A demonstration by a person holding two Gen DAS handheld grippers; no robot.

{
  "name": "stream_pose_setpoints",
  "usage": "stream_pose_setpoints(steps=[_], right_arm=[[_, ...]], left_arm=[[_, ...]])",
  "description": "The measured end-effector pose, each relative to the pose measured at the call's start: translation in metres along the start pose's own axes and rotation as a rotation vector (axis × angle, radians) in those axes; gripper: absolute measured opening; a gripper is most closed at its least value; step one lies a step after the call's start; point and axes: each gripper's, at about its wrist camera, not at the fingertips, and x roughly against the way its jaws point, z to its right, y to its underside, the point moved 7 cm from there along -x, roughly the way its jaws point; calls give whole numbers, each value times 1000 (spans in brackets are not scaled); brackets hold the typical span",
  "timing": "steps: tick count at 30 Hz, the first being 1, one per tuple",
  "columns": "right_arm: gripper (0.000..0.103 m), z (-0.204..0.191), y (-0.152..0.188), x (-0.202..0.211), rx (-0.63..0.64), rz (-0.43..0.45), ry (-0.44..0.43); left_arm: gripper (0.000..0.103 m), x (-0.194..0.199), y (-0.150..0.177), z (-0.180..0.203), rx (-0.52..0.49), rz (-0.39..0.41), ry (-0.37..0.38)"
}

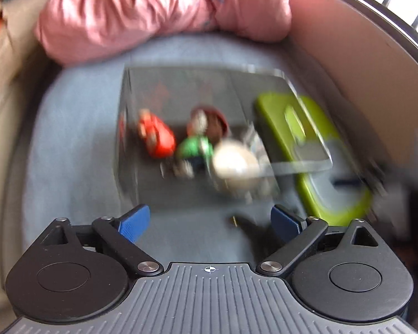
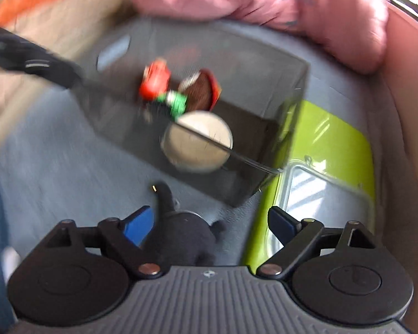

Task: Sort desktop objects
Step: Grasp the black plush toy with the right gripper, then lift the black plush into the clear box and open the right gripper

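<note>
Both views blurred. Blue-grey cushioned surface carries everything; looks like a sofa seat or bed, can't tell which. Pink bedding bunched along its far edge. Dark see-through box sits mid-surface, open top. Lime-green tray touches the box's right side, towards the surface's right edge, with a clear rectangular lid or container on it.

Inside the box, clustered near its front right corner: a white ball, biggest item, closest to the front wall; behind it a brown round thing with red rim; a red toy left of that; a small green piece between red toy and ball. Details too smeared to name better.

A dark plush-like object lies on the surface outside the box, near its front wall, just beside my right gripper, below it.

My left gripper: jaws wide apart, nothing in them, over the surface in front of the box. My right jaws also spread, pads not pressing the plush.
</note>
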Motion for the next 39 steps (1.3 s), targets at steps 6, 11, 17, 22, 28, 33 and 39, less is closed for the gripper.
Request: stream_pose_setpoints(steps=[6, 11, 17, 22, 28, 33, 39], right_arm=[[90, -17, -9, -48, 29, -192, -92], [90, -39, 5, -78, 130, -282, -33], [85, -52, 27, -99, 272, -347, 85], [70, -57, 33, -90, 309, -313, 95], [68, -58, 34, -56, 325, -258, 51], [68, -55, 13, 17, 318, -153, -44], [68, 6, -90, 105, 10, 60, -138]], left_arm=[[97, -55, 65, -9, 9, -181, 59], [98, -95, 105, -13, 51, -305, 41], [98, -116, 114, -21, 96, -274, 85], [99, -111, 106, -28, 144, -196, 113], [99, -118, 107, -53, 315, -212, 162], [99, -109, 101, -59, 400, -158, 235], [99, -105, 94, -36, 317, -125, 310]])
